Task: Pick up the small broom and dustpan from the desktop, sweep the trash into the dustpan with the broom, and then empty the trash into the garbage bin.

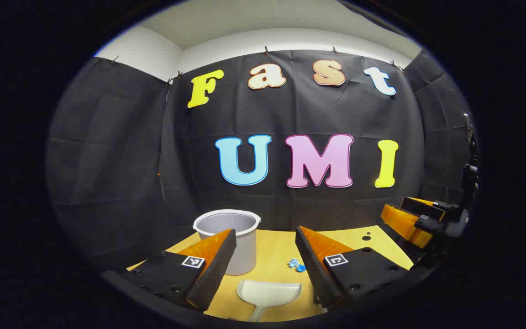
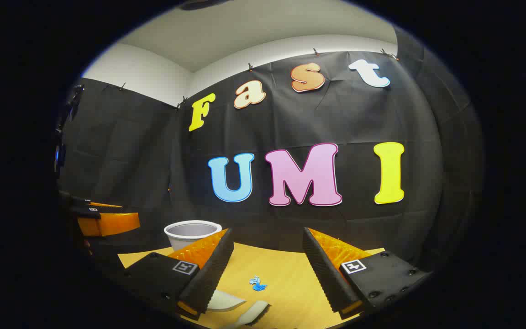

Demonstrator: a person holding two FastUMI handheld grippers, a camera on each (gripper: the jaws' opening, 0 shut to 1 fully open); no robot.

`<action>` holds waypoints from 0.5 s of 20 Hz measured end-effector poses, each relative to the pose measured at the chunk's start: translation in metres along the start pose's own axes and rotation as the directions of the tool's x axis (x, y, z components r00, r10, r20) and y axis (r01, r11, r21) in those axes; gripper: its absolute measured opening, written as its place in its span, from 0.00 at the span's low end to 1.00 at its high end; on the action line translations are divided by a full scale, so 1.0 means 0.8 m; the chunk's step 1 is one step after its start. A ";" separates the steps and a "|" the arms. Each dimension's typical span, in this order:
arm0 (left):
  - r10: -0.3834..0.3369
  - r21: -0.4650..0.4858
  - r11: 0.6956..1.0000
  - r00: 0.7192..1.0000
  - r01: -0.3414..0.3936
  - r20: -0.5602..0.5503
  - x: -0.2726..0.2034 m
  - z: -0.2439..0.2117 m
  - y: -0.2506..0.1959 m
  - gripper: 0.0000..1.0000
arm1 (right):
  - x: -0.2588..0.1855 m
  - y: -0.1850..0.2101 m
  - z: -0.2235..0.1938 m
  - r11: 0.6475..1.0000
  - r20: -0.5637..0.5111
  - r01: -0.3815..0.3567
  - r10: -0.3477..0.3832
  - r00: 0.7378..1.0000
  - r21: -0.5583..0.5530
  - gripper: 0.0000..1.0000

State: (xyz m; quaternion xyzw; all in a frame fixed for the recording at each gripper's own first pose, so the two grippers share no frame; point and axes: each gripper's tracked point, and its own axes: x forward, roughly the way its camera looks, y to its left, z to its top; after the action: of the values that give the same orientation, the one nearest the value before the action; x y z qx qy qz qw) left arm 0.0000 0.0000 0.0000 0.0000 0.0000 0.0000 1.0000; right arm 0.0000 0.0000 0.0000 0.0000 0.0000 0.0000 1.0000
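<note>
The left gripper (image 1: 265,262) hangs above the near edge of the desk with its fingers spread wide and nothing between them, and the right gripper (image 2: 267,269) is just as wide and just as empty; in the left gripper view the right one also shows off at the far right edge, held level over the corner of the desk. Both sit high and back from the work, which reads as a starting posture: jaws are opened in advance so that each can drop over a handle without a second adjustment. The wooden desktop (image 1: 281,249) carries everything the task needs, laid out in a tight cluster so little travel is called for. Largest is the white garbage bin (image 1: 233,240), standing upright toward the back left, open mouth up, near enough that a loaded pan should reach it with a short swing. In front of it, close to the near edge and framed between the left fingers, lies the white dustpan (image 1: 270,292), flat with its handle pointing toward the camera, an easy approach for that hand. The small broom (image 2: 254,313) lies just beside the dustpan at the bottom of the right gripper view, partly cut off, its dark bristle end barely visible, so I judge it the right hand's target. Smallest is the trash (image 2: 257,283), a crumpled blue scrap lying apart from the pan on bare wood, not yet swept.
</note>
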 end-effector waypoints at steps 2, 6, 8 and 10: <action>0.005 0.004 1.000 1.000 -0.005 0.012 -0.001 0.004 0.004 0.78 | -0.002 0.001 0.002 1.000 0.005 0.010 -0.010 1.000 0.009 0.89; 0.001 -0.013 1.000 0.999 -0.001 0.038 -0.001 0.008 0.007 0.77 | -0.005 -0.001 0.002 0.999 0.004 0.043 -0.043 0.999 0.014 0.98; -0.012 -0.014 1.000 0.999 0.013 0.044 0.003 0.006 0.012 0.77 | -0.006 0.000 0.001 0.998 -0.005 0.059 -0.059 0.998 0.021 0.98; -0.032 -0.035 0.999 0.998 0.034 0.044 0.011 0.005 0.019 0.80 | -0.007 0.001 0.003 0.997 -0.007 0.080 -0.080 0.997 0.013 0.98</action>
State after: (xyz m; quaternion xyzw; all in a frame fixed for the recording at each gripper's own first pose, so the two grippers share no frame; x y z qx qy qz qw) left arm 0.0089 0.0152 0.0042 -0.0180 -0.0219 -0.0164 0.9995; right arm -0.0059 0.0007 0.0028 0.0067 0.0035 -0.0400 0.9992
